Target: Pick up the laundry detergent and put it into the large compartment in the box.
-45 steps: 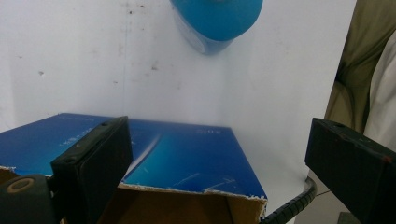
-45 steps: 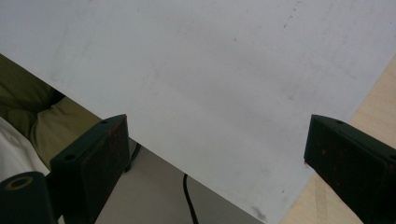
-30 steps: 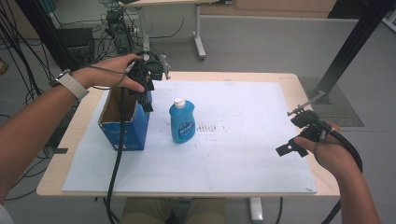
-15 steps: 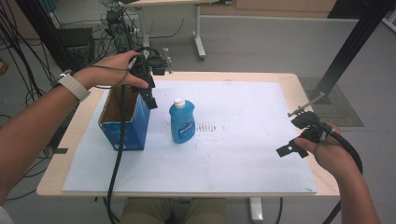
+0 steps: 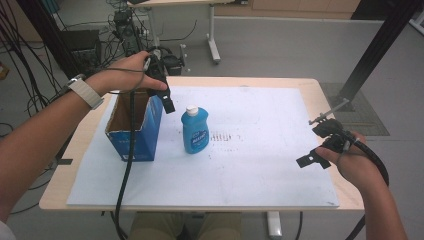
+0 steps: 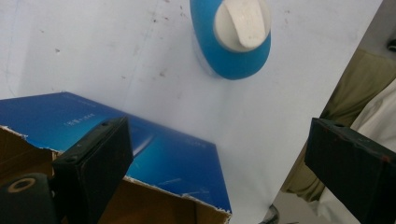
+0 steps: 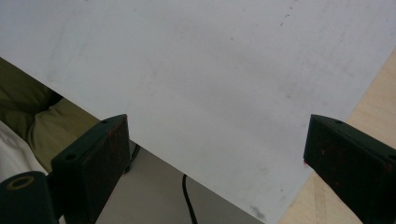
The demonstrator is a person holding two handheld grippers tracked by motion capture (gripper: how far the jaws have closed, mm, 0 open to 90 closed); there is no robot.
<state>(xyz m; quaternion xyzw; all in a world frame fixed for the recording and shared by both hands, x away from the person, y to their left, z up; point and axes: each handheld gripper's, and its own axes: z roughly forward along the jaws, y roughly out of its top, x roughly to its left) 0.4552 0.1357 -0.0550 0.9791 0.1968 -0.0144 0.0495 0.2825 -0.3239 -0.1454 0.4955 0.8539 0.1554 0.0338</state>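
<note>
White paper (image 5: 260, 150) covers most of a pale wooden table (image 5: 330, 90) in a workshop with cables and a desk frame on the grey floor behind.

At the left gripper (image 5: 162, 87), the two black jaws stand wide apart with nothing between them. In the left gripper view they straddle the upper edge and blue side of an open cardboard box (image 6: 154, 154), and beyond that, standing on the paper, a blue bottle (image 6: 231, 39) with a white flip cap is seen from above. From the high view this gripper hangs above the box's far right corner, jaws pointing down toward the table, while the bottle (image 5: 195, 130) stands upright just beside the box (image 5: 137, 132), apart from it. The person's left hand (image 5: 127, 75) wraps the gripper body and a cable trails down across the box's open top.

The right gripper (image 5: 325, 145) is also spread open and holds nothing; its own view looks down over bare paper and the table's near edge, with the person's trousers below. It sits well apart from both objects, near the right edge of the paper.

Judging by this layout, the work looks like it concerns the bottle and the box, likely packing one into the other. Nothing is grasped yet: the bottle is untouched on the paper. Approach, grip, lift and placement all appear to remain.
</note>
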